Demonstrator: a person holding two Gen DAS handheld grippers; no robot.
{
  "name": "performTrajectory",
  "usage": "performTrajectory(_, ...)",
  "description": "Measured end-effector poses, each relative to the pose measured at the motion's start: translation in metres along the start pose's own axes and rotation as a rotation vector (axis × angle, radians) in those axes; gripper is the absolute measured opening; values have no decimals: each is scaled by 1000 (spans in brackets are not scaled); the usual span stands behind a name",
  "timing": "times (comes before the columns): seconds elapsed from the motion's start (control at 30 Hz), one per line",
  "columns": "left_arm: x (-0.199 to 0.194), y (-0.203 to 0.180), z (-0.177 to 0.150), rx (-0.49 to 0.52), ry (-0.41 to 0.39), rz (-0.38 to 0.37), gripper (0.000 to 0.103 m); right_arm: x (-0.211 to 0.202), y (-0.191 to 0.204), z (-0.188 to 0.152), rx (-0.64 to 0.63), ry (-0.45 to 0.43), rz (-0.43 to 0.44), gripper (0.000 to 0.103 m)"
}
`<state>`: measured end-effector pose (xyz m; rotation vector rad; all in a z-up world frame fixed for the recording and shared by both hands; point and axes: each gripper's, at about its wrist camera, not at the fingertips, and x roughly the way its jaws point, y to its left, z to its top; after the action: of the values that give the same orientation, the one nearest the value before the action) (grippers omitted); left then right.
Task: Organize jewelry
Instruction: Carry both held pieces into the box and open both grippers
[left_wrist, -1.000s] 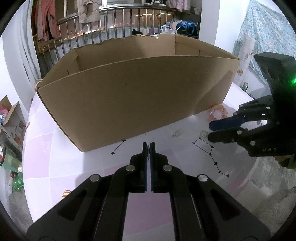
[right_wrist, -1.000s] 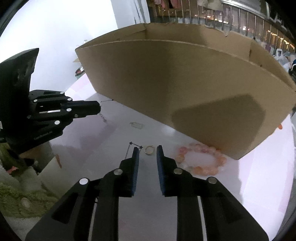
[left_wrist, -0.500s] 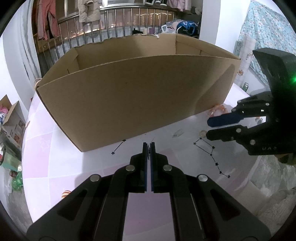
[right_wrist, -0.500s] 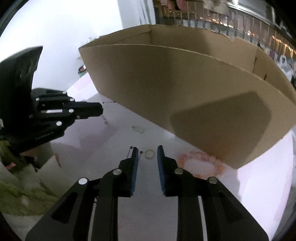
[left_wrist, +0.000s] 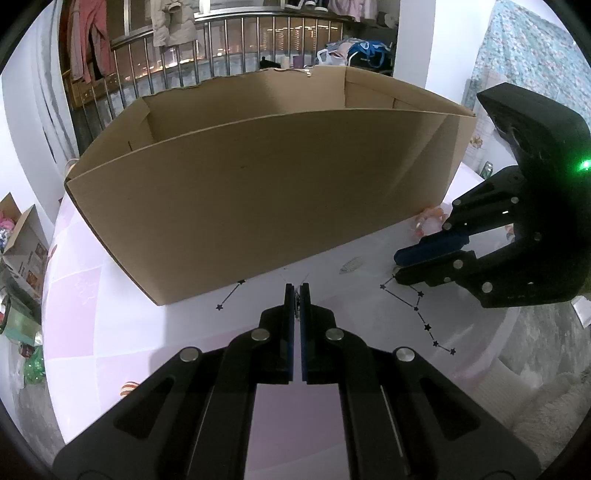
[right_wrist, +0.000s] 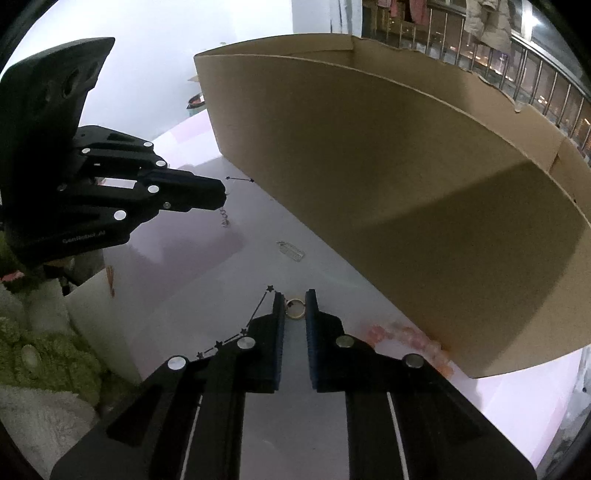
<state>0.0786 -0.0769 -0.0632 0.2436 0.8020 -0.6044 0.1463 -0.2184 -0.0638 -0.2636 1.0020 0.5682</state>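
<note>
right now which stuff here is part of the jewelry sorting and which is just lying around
Part of the job:
- gold ring, on the table between the open right claw tips
- pink bead bracelet by the cardboard box
- small chain piece hanging from the shut left claw
- clear packet

Just lying about:
- clothes on the railing
- boxes on the floor

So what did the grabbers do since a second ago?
The right gripper slid forward until the gold ring sits between its fingers, which haven't closed on it yet. The left gripper stayed pinched on a small dangling piece, and the cardboard box and pink bracelet didn't move.
</note>
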Motion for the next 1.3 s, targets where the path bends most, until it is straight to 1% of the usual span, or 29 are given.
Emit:
performTrajectory(0.33,-9,-2,0,7,-16,6,2,-6,3,0,27,-24,-12,11)
performTrajectory(0.5,-27,-4,4,9,-53,11,2,-24,5,3,46,-70,-24,11)
performTrajectory(0.57,-39,-3,8,0,-77,-2,2,-38,7,6,52,-108,-28,11)
performTrajectory(0.67,-66,5,25,-55,-141,-90,2,-63,11,17,55,-179,-26,11)
performTrajectory(0.73,-87,8,41,-39,-200,-101,2,-81,11,27,47,-231,-29,11)
performTrajectory(0.77,-96,10,52,-29,-229,-121,2,-90,11,32,40,-257,-32,11)
performTrajectory(0.8,-102,13,61,-28,-246,-131,2,-102,9,41,27,-287,-40,11)
performTrajectory(0.87,-103,18,77,-21,-258,-134,2,-112,3,55,15,-313,-73,11)
performTrajectory(0.93,-95,23,90,-18,-235,-133,2,-118,-9,70,19,-320,-94,11)
performTrajectory(1.0,-77,25,102,-17,-170,-148,2,-115,-26,84,41,-304,-114,11)
performTrajectory(1.03,-64,29,107,-36,-122,-161,2,-111,-33,89,50,-291,-124,11)
performTrajectory(1.07,-54,34,110,-50,-80,-182,2,-106,-41,95,59,-271,-130,11)
performTrajectory(1.1,-39,41,114,-82,-17,-194,2,-101,-44,96,67,-254,-128,11)
performTrajectory(1.17,-13,48,120,-110,71,-203,2,-88,-56,104,87,-205,-118,11)
performTrajectory(1.3,16,55,128,-122,149,-217,2,-65,-74,111,130,-116,-99,11)
